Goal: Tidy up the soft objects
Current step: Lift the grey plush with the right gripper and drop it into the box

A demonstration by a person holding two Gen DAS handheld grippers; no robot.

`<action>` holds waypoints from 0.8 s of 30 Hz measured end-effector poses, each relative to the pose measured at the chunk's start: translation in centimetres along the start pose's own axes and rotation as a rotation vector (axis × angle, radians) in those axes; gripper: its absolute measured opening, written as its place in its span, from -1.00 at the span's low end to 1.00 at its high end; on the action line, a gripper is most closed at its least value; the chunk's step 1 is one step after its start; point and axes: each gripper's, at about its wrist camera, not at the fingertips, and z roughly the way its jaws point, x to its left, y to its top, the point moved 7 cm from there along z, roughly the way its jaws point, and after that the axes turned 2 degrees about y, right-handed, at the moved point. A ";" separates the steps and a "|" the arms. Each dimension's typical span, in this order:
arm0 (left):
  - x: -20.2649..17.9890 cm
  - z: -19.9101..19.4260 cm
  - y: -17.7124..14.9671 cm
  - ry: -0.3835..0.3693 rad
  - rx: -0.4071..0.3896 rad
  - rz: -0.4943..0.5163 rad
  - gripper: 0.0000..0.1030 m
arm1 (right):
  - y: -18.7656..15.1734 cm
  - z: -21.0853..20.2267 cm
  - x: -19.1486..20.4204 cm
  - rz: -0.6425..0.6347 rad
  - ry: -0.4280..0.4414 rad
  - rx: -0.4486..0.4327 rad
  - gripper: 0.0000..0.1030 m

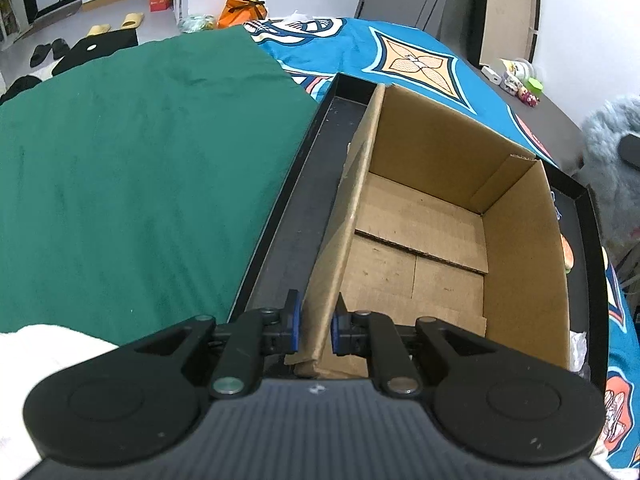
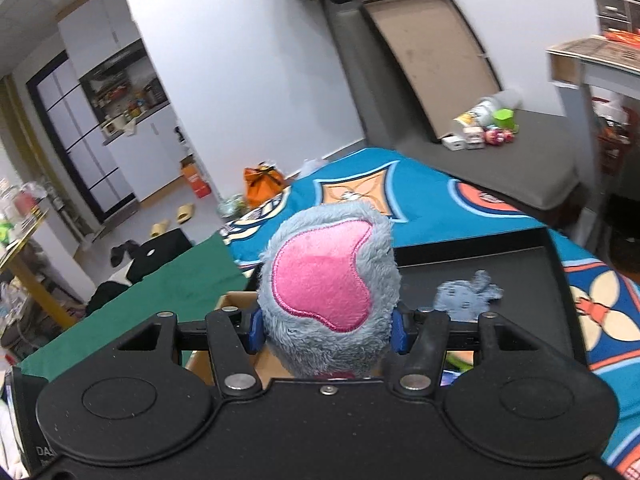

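Note:
An empty brown cardboard box [image 1: 420, 216] stands inside a shallow black tray [image 1: 304, 184] on the bed. My left gripper [image 1: 315, 326] is shut on the box's near left wall, its blue pads on both sides of the cardboard. My right gripper [image 2: 326, 328] is shut on a fluffy grey-blue plush toy with a pink patch [image 2: 328, 276], held above the box's edge [image 2: 236, 302]. The same plush shows at the right edge of the left wrist view [image 1: 612, 152]. A small blue plush [image 2: 468, 294] lies in the tray [image 2: 532, 276].
A green cloth [image 1: 140, 160] covers the bed left of the tray, over a blue patterned sheet [image 1: 400, 52]. Something white [image 1: 48, 344] lies at the near left. Small toys [image 2: 488, 128] sit on a grey surface behind, and a flat box lid [image 2: 432, 56] leans on the wall.

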 end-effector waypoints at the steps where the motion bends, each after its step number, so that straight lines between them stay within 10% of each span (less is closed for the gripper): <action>1: 0.1 0.0 0.0 -0.003 0.001 -0.004 -0.75 | -0.1 0.4 0.4 -0.004 0.009 0.006 0.06; 24: -0.1 -0.2 0.4 0.012 -0.009 0.030 -0.70 | -3.3 3.2 4.8 -0.067 0.039 0.148 0.37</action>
